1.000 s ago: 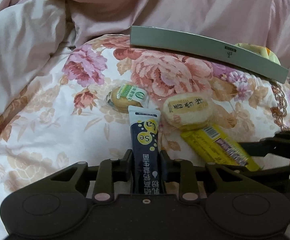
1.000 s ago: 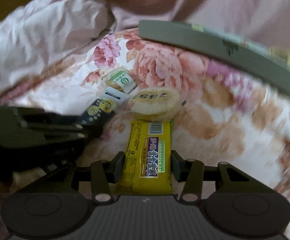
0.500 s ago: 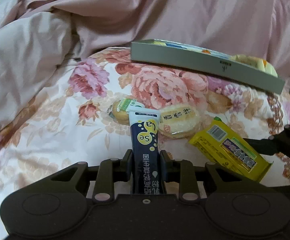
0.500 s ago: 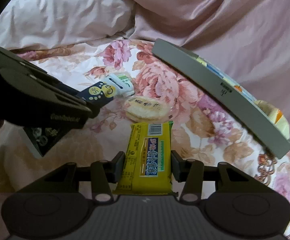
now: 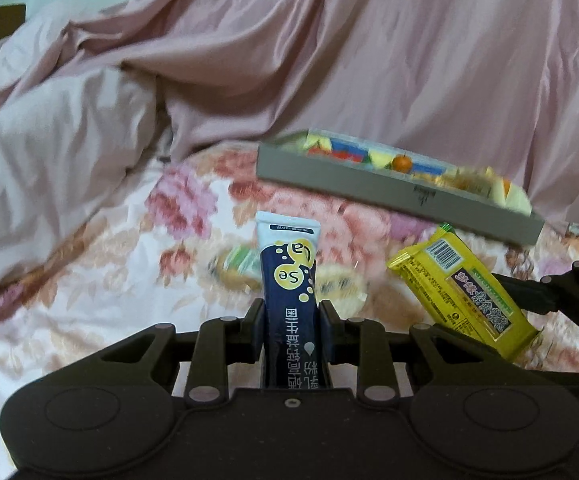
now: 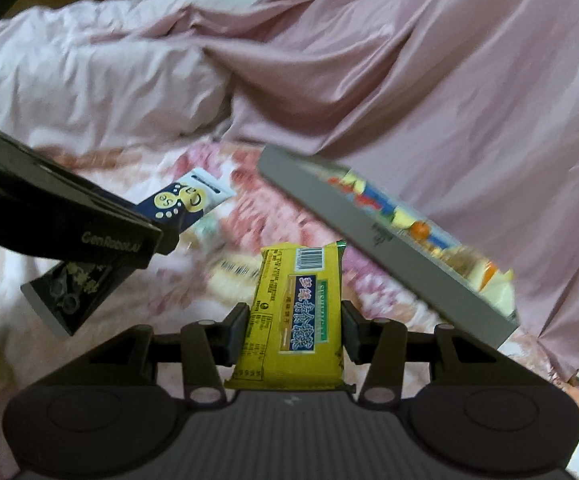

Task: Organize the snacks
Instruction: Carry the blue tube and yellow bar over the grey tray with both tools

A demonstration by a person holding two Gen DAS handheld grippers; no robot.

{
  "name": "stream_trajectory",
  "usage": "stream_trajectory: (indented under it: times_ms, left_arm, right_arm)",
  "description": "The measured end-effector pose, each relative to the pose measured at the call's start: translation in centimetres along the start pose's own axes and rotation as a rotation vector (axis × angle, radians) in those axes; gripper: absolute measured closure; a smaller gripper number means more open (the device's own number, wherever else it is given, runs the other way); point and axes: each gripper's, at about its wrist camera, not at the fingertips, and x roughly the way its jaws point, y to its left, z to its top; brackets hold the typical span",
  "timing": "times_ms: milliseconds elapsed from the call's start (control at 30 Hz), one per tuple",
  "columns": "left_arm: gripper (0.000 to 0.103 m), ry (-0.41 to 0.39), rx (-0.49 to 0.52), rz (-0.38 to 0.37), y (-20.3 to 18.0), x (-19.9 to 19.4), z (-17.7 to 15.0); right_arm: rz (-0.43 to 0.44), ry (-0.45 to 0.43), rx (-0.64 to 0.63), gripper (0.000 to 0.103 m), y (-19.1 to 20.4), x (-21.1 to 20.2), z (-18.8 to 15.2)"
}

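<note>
Snacks: two in hand, two on the bed. Left gripper [image 5: 291, 320] is clamped on the dark blue sachet [image 5: 289, 280], fingers pressed to its two long edges, packet pointing straight ahead along the fingers and held clear of the floral bedsheet [image 5: 89, 300]. Right gripper [image 6: 294, 328] is closed across the width of the yellow snack bar [image 6: 295, 312], barcode end forward, also lifted off the sheet. In the left wrist view the bar sits low on the right, tilted, with the right gripper's dark frame behind it. In the right wrist view the left gripper comes in from the left edge, angled toward the middle, sachet poking out past its tip. Both grippers point toward the grey tray [image 5: 369, 184], which lies on the sheet against the pink duvet [image 5: 409, 60] and already holds colourful packets. Two round wrapped snacks [image 5: 337, 284] lie on the sheet under the sachet, blurred.
</note>
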Motion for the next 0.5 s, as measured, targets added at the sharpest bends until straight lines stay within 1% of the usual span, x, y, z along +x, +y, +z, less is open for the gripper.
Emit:
stream_trajectory:
  times_ms: [267, 500]
  left_arm:
    - [0.073, -0.081, 0.033, -0.013, -2.6, 0.3, 3.6]
    - [0.073, -0.138, 0.047, -0.023, -4.5, 1.9, 7.2]
  right_arm:
    - [-0.052, -0.110, 0.100, 0.051, -3.3, -0.6, 0.9]
    - [-0.114, -0.217, 0.175, 0.051, -6.5, -0.2, 1.2]
